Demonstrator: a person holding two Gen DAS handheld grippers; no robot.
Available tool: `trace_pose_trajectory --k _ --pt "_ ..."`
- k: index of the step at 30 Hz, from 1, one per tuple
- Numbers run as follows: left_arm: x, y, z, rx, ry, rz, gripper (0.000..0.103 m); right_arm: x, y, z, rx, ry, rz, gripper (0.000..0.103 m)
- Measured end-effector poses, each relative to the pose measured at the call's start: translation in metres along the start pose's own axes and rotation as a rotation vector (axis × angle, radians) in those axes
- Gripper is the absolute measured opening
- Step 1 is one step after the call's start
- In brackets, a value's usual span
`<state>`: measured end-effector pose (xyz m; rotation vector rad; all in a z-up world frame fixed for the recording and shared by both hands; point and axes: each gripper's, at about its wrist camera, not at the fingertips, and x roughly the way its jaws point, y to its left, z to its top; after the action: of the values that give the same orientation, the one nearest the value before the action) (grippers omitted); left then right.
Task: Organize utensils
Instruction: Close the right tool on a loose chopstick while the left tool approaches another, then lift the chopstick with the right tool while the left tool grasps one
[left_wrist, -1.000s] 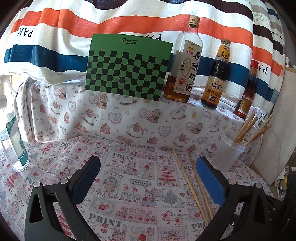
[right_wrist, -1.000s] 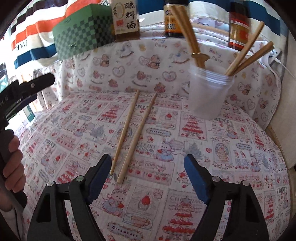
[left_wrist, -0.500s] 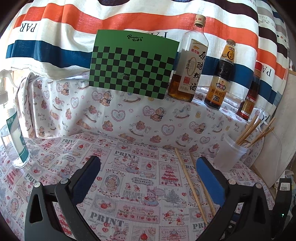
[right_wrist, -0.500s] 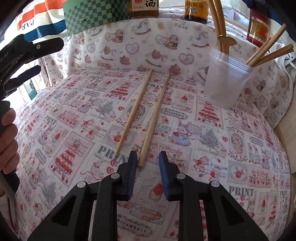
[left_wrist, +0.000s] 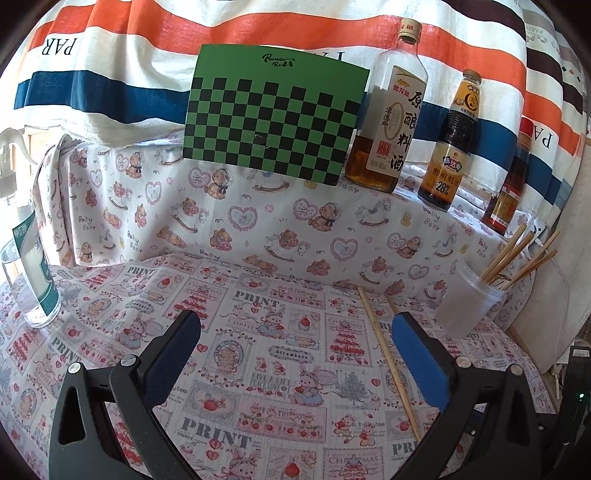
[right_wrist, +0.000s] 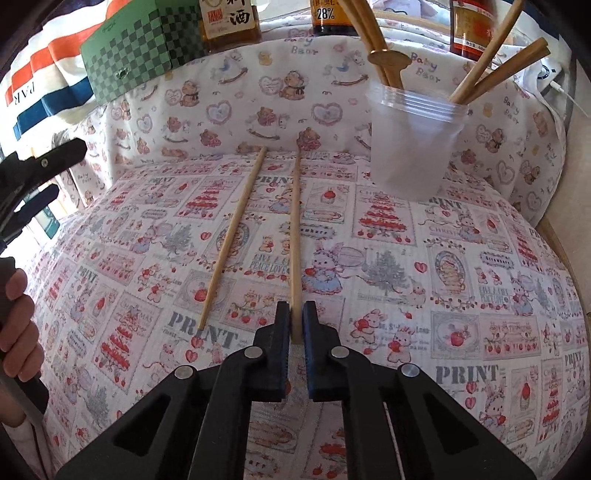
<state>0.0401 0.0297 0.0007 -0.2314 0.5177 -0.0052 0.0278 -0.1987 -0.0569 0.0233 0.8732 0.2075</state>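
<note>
Two wooden chopsticks lie on the printed tablecloth. In the right wrist view my right gripper (right_wrist: 294, 325) is shut on the near end of the right chopstick (right_wrist: 294, 236), which still rests on the cloth. The left chopstick (right_wrist: 232, 236) lies loose beside it. A clear plastic cup (right_wrist: 413, 144) holding several chopsticks stands at the back right. In the left wrist view my left gripper (left_wrist: 295, 336) is open and empty above the cloth; a chopstick (left_wrist: 388, 358) and the cup (left_wrist: 467, 302) show to its right.
A green checkered box (left_wrist: 273, 118) and three sauce bottles (left_wrist: 388, 122) stand on the raised shelf at the back. A spray bottle (left_wrist: 29, 258) stands at the far left. A white wall panel (left_wrist: 554, 280) borders the right edge.
My right gripper moved forward and closed from wide open onto the near end of the right chopstick. The left gripper drifted slightly and stayed open.
</note>
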Motion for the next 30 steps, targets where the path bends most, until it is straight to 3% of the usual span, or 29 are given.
trace_pose_trajectory --k 7,14,18,21,25,28,30 --pt "0.005 0.005 -0.001 -0.02 0.024 0.009 0.103 -0.044 0.005 0.001 -0.02 -0.265 -0.073 0.008" --pt "0.005 0.005 -0.002 -0.026 0.031 0.003 0.103 -0.086 -0.01 0.002 0.077 -0.503 -0.054 0.008" --pt "0.005 0.003 -0.001 -0.016 0.04 -0.007 0.102 -0.106 -0.017 0.001 0.1 -0.612 -0.089 0.008" --pt "0.011 -0.003 0.003 0.012 0.078 -0.023 0.102 -0.111 -0.023 0.003 0.12 -0.642 -0.148 0.008" --pt "0.039 -0.017 0.022 0.015 0.219 -0.041 0.081 -0.113 -0.045 0.007 0.19 -0.66 -0.187 0.008" --pt "0.073 -0.035 0.04 -0.002 0.34 -0.163 0.072 -0.115 -0.059 0.008 0.236 -0.665 -0.183 0.008" --pt "0.095 -0.048 0.046 0.001 0.376 -0.143 0.061 -0.115 -0.067 0.009 0.267 -0.661 -0.171 0.008"
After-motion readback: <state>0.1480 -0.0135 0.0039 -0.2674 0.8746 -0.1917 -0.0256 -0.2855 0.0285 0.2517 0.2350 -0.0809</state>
